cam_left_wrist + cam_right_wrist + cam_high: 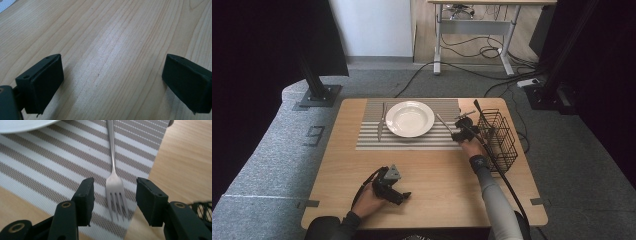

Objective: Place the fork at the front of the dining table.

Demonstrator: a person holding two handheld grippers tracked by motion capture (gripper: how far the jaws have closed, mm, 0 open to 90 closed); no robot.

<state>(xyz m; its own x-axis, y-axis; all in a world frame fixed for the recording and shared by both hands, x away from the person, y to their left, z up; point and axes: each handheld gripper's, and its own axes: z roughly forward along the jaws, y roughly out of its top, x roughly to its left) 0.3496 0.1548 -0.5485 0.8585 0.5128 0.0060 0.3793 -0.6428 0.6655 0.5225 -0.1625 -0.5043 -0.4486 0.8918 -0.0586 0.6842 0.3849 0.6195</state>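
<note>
A silver fork [113, 182] lies flat on the striped placemat [50, 162], tines toward my right gripper [115, 200]. Its jaws stand on either side of the fork's head with a gap on both sides, so it is open and not touching the fork. In the high view the fork [443, 121] lies right of the white plate [410, 118], and the right gripper [457, 131] is at the mat's right edge. My left gripper [399, 196] rests low near the table's front, open over bare wood [112, 80], with nothing between the pads.
A knife [382, 121] lies on the mat left of the plate. A black wire basket [499, 137] stands at the table's right edge, close beside the right hand. Black stands and loose cables sit on the floor beyond the table.
</note>
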